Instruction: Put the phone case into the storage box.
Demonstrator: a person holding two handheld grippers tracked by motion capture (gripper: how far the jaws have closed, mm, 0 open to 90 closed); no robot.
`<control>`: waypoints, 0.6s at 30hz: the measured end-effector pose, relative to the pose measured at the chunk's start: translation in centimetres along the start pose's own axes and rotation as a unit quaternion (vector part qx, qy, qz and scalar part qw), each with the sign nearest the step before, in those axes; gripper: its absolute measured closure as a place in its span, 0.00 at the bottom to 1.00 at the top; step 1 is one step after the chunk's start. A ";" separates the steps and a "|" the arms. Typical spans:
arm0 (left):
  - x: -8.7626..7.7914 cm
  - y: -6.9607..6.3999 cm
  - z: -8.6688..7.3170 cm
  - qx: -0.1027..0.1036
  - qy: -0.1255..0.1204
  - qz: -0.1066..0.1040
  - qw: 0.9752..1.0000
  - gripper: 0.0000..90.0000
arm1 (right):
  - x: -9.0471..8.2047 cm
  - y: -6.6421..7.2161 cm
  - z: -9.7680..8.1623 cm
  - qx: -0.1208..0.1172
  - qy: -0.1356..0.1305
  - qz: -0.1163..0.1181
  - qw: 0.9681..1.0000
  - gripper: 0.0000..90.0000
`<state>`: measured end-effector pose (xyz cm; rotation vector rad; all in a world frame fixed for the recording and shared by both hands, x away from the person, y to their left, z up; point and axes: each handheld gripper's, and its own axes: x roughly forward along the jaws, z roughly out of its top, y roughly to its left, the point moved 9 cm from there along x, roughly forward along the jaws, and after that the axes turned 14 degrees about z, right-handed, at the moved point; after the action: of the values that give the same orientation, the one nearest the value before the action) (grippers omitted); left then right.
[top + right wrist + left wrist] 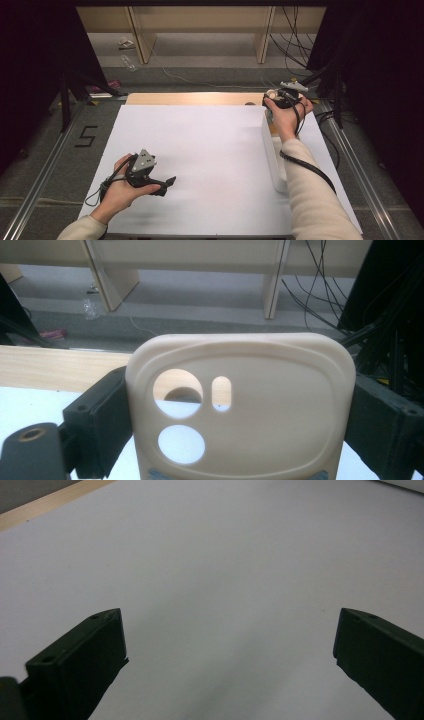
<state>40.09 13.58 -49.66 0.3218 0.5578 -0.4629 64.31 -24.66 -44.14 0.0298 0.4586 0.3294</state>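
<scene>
A cream phone case (260, 410) with camera cut-outs stands upright between the black jaws of my right gripper (240, 405), whose pads press on its two side edges. In the high view that gripper (280, 97) is at the table's far right corner, and a bit of the phone case (271, 93) shows at its tip. My left gripper (169, 184) rests low over the white sheet (210, 150) at the near left and points right. Its jaws stand wide apart in the left gripper view (230, 630) with nothing between them.
A long white box (274, 160) lies along the right side of the sheet, under the right forearm. A wooden strip (195, 98) borders the far edge, with a small dark round thing (249, 103) on it. Wooden shelving (145, 35) and cables (292, 45) lie beyond.
</scene>
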 end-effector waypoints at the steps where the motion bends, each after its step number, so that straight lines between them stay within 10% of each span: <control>1: 0.0 0.0 0.0 0.000 0.000 0.000 1.000 0.00 | 0.0 0.0 0.0 0.000 0.000 0.000 1.000 0.12; 18: 0.0 0.0 0.0 0.000 0.000 -0.001 1.000 0.00 | 0.2 -0.1 -0.7 0.005 0.004 -0.004 1.000 0.12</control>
<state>40.09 13.56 -49.68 0.3213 0.5585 -0.4640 64.22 -24.71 -44.90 0.0364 0.4675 0.3188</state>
